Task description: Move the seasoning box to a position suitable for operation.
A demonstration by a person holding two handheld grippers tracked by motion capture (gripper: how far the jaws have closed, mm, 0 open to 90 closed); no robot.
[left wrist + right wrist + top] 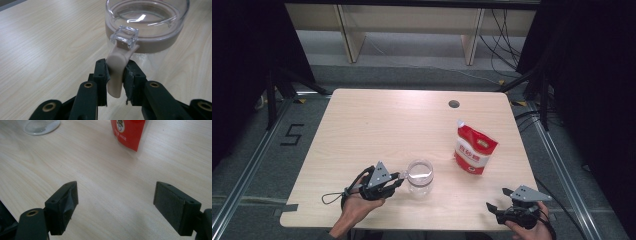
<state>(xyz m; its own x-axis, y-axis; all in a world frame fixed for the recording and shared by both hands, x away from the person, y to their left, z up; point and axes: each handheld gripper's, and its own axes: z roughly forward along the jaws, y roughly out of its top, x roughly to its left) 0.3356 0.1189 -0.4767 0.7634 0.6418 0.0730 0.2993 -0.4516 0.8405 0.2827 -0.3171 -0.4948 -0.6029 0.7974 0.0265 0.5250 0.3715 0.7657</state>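
L gripper (115, 75) pinches jar (419, 177) latch (117, 71) to steady it; R gripper (115, 205), wide open, waits at 5 o'clock.

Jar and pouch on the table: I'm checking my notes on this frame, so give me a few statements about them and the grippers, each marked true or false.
1. The left gripper is shut on the jar's latch. True.
2. The right gripper holds the pouch. False: its jaws stand open over bare table, with the pouch apart from them.
3. The jar lies on its side. False: it stands upright, with its lid on top.
4. In the high view the pouch stands to the right of the jar. True.
5. The pouch is blue. False: it is red and white.
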